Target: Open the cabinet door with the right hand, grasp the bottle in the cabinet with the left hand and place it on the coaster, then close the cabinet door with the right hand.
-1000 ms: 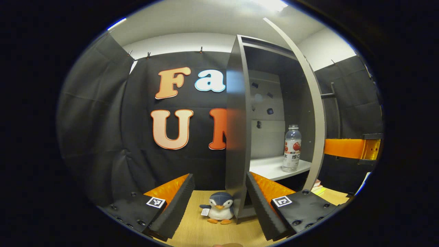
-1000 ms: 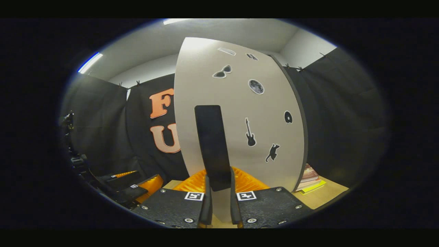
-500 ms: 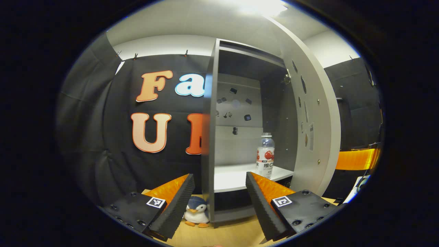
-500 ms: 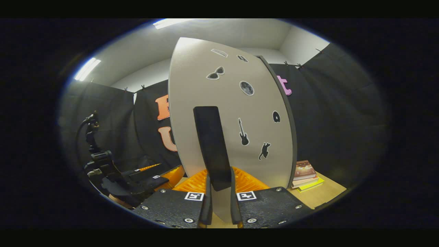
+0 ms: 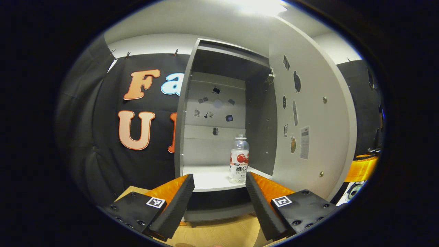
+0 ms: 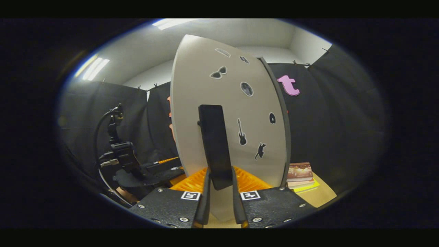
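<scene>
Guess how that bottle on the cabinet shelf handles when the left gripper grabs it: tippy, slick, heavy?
The bottle stands tall and narrow on the shelf, so a sideways nudge would probably tip it. Its clear plastic with a glossy label looks fairly slick and may flex under pressure. I cannot tell how full it is, so its weight is uncertain.

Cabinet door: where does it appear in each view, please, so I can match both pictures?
Left gripper view: cabinet door swung open, right of centre, inner face showing.
Right gripper view: centre, outer face with stickers, right tongs shut on its handle.
Shared landmark: wooden table at the bottom.
</scene>
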Demonstrator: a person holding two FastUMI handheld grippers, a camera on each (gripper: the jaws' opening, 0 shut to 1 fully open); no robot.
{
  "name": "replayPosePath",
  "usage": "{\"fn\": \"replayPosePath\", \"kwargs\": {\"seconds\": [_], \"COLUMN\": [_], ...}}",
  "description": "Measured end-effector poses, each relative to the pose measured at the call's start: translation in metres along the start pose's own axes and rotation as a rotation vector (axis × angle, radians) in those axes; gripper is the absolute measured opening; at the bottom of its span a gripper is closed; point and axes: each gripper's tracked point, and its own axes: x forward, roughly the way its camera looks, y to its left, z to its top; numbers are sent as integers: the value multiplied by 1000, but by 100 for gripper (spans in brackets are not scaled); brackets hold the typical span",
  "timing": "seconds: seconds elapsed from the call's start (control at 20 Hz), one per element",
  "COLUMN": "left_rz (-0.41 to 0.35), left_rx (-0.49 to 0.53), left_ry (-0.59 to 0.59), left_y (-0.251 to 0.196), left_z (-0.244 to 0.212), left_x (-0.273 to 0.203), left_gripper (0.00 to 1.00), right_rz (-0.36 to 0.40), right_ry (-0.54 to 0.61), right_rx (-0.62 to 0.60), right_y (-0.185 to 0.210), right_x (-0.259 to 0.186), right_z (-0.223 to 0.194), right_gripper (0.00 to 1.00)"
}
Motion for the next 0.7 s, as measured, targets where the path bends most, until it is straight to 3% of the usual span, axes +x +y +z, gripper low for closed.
{"fn": "replayPosePath", "kwargs": {"seconds": [0.05, 0.1, 0.35, 0.45, 0.7], "left_rz": [0, 0, -39, -58, -100], "left_rx": [0, 2, 23, 22, 17], "left_ry": [-1, -4, -25, -40, -24], "left_y": [-6, -11, -41, -53, -74], "left_z": [1, 2, 13, 17, 12], "left_x": [-1, -2, 1, 1, 1], "left_gripper": [96, 98, 96, 96, 96], "right_rz": [-14, -35, -158, -186, -287], "right_ry": [-4, -3, -7, -7, -19], "right_rx": [-10, -19, -102, -67, -57], "right_y": [-5, -9, -35, -41, -62], "right_x": [-5, -11, -32, -38, -53], "right_z": [1, 1, 3, 0, 4], "right_gripper": [27, 33, 42, 51, 49]}}
